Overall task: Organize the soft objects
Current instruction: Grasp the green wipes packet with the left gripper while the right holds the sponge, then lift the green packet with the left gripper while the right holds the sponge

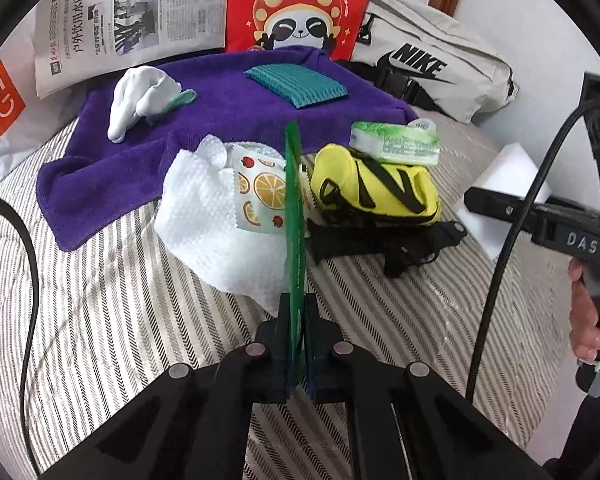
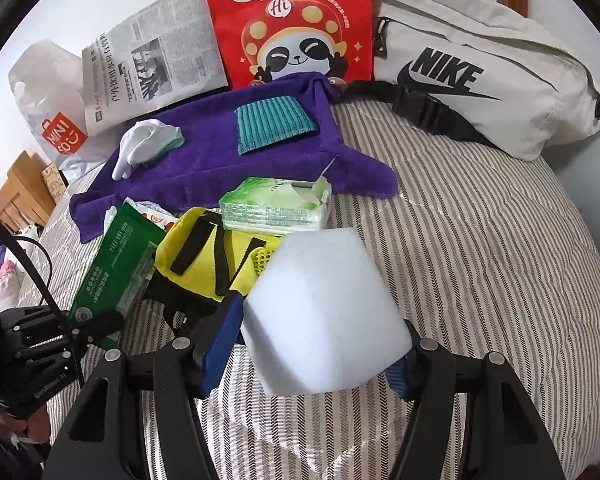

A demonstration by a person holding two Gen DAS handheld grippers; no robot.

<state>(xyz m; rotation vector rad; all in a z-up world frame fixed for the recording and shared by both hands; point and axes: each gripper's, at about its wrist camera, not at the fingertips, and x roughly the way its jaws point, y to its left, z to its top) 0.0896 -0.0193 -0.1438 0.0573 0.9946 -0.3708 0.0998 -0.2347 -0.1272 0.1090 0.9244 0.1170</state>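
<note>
Left claw: jaws pinching the bottom edge of a flat green packet, holding it upright and edge-on to the lens. In the right wrist view the same packet is showing its printed face, leaning up from the bed.

Right claw: jaws standing about half wide, blue pads pressing both sides of a white foam block, which is being held clear of the striped bedcover. From the left claw, the block is sitting off to the right.

Just beyond both claws, a loose heap is lying on the bed:
- yellow pouch with black straps, directly ahead
- tissue pack, green and white, resting on the far side of the pouch, wrapper torn open
- white embossed cloth with a fruit-print sachet on it, ahead and left of the left claw

Further out, a purple towel is spread flat, carrying a teal ribbed cloth and a white glove.

Farthest, against the wall: newspaper, red panda bag, beige Nike waist bag, white Miniso bag.

Judgement on progress: early to middle. Two items are in hand and not yet placed. The teal cloth and glove look laid out on the towel, possibly already sorted; cannot tell for certain. The pouch, tissues, embossed cloth and sachet are still jumbled and need sorting. No clear destination is visible.
</note>
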